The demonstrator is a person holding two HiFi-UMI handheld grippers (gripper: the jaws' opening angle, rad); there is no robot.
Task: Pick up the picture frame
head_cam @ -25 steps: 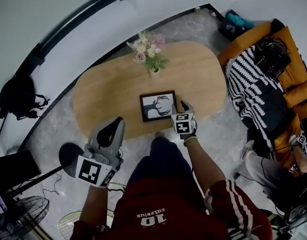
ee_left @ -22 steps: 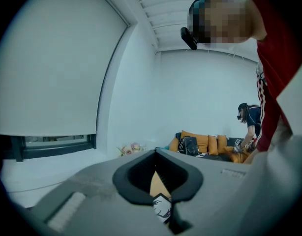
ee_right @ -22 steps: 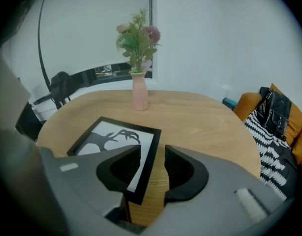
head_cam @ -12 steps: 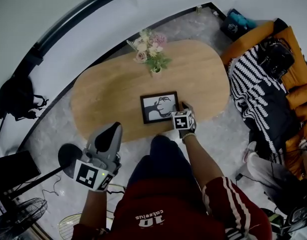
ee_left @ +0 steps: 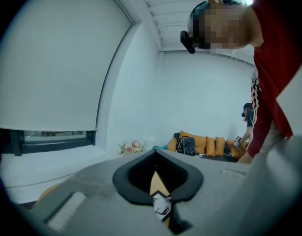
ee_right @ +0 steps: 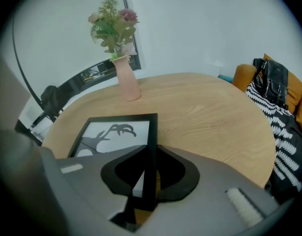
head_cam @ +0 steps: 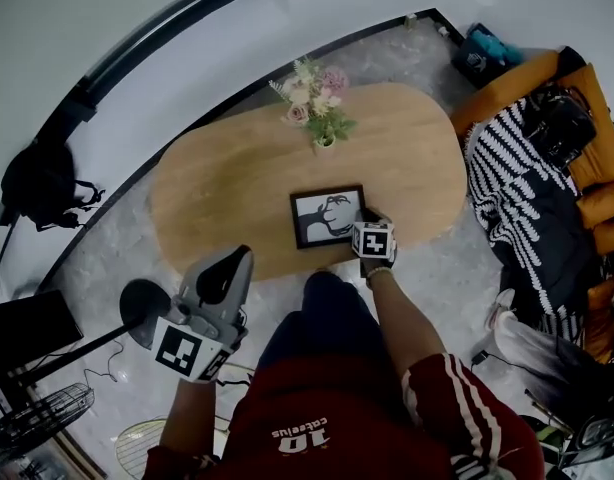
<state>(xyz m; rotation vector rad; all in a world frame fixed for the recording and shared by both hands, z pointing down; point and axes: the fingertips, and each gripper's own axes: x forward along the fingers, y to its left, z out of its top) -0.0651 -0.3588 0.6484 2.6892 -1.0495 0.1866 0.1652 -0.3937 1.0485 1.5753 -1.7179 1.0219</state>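
A black picture frame (head_cam: pixel 327 216) with a dark antler-like print lies flat on the oval wooden table (head_cam: pixel 217 188), near its front edge. My right gripper (head_cam: pixel 368 215) points steeply down at the frame's right side. In the right gripper view the frame (ee_right: pixel 116 132) has its right rail standing between the jaws of the right gripper (ee_right: pixel 150 151). The jaws are closing, and both press against that rail. My left gripper (head_cam: pixel 230 260) hangs off the table's front left, away from the frame, holding nothing. In its own view the left gripper (ee_left: pixel 156 154) has its tips together.
A pink vase of flowers (head_cam: pixel 317 113) stands behind the frame, also seen as the vase (ee_right: pixel 122 77). An orange sofa (head_cam: pixel 587 168) with a striped blanket (head_cam: pixel 517 188) and a black bag is on the right. A fan (head_cam: pixel 37 418) and cables lie on the floor at lower left.
My right gripper has come down onto the frame's right edge and its jaws have closed in on the rail. The left gripper has stayed where it was.
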